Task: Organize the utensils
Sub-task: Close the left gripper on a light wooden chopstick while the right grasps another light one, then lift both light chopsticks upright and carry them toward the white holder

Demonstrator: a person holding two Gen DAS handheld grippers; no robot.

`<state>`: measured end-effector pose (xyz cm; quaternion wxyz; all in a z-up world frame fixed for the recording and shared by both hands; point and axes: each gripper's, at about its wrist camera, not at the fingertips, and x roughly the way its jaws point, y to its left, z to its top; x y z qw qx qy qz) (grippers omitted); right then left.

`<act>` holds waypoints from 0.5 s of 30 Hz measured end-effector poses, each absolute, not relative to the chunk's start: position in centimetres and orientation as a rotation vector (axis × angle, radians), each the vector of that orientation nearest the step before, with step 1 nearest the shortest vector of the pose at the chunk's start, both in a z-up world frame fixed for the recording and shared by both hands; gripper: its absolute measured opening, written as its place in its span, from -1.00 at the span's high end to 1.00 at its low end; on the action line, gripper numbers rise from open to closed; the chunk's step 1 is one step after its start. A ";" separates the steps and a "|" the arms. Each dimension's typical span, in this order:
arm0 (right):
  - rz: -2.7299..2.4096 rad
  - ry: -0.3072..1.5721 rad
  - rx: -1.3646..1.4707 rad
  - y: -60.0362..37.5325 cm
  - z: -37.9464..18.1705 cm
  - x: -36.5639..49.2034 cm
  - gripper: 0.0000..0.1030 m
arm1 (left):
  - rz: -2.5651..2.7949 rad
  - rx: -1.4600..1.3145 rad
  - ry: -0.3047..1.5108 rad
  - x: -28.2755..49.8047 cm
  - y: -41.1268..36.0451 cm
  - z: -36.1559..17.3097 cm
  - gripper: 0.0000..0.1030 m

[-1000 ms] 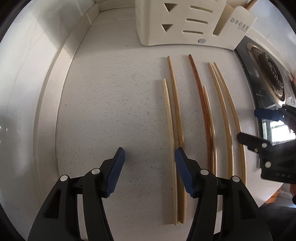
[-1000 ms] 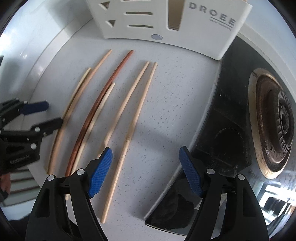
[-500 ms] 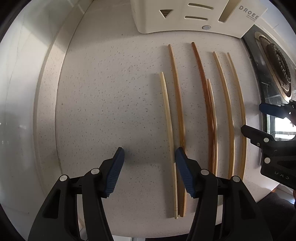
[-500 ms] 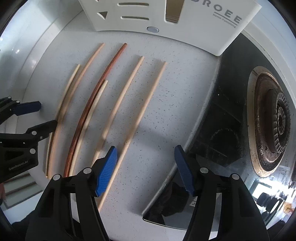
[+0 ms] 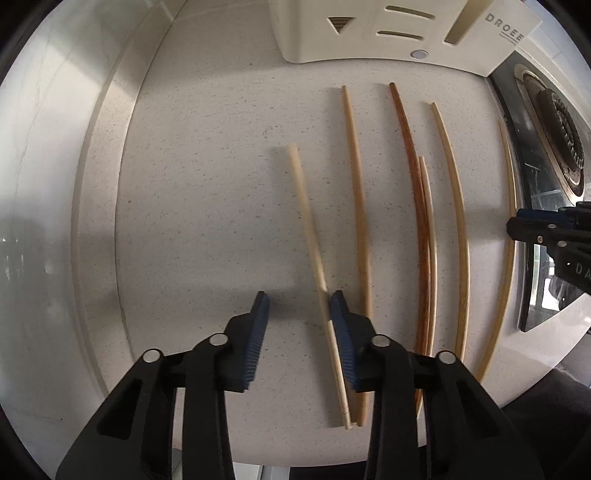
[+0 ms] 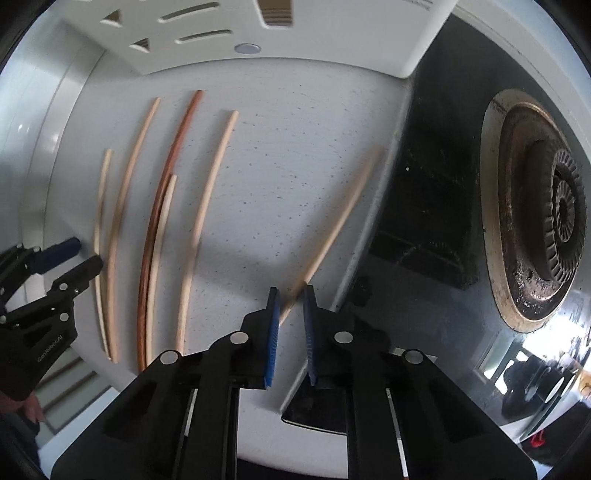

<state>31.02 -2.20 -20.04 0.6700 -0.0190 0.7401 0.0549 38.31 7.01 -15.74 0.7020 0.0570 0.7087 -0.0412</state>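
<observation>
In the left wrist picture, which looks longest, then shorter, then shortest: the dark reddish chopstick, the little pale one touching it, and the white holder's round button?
1. Dark reddish chopstick, clearly longest.
2. Short pale chopstick beside it.
3. Round button on the white holder, smallest; it lies farther away, which may shrink it somewhat.

A speckled white counter [image 5: 207, 192] carries 6 chopsticks [image 5: 356, 206] lying roughly parallel, a white holder [image 5: 369, 33] at its back edge and a stove [image 6: 443, 184] along its right edge.

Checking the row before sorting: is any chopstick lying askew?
Yes, two. The outermost chopstick slants toward the stove, between the right gripper pads. The palest chopstick angles from its neighbours, against the left gripper.
</observation>
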 end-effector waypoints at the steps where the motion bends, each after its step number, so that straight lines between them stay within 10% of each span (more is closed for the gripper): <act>1: 0.119 1.681 -0.036 -2.2 -20.1 31.3 0.80 | -0.085 0.122 1.578 38.5 7.1 -15.7 0.48; 7: 0.124 1.729 0.020 -2.1 -20.7 32.6 0.87 | -0.065 0.108 1.569 38.2 8.8 -15.7 0.90; 15: 0.148 1.722 0.040 -3.7 -20.5 30.8 0.87 | -0.068 0.007 1.565 37.4 11.5 -15.8 0.91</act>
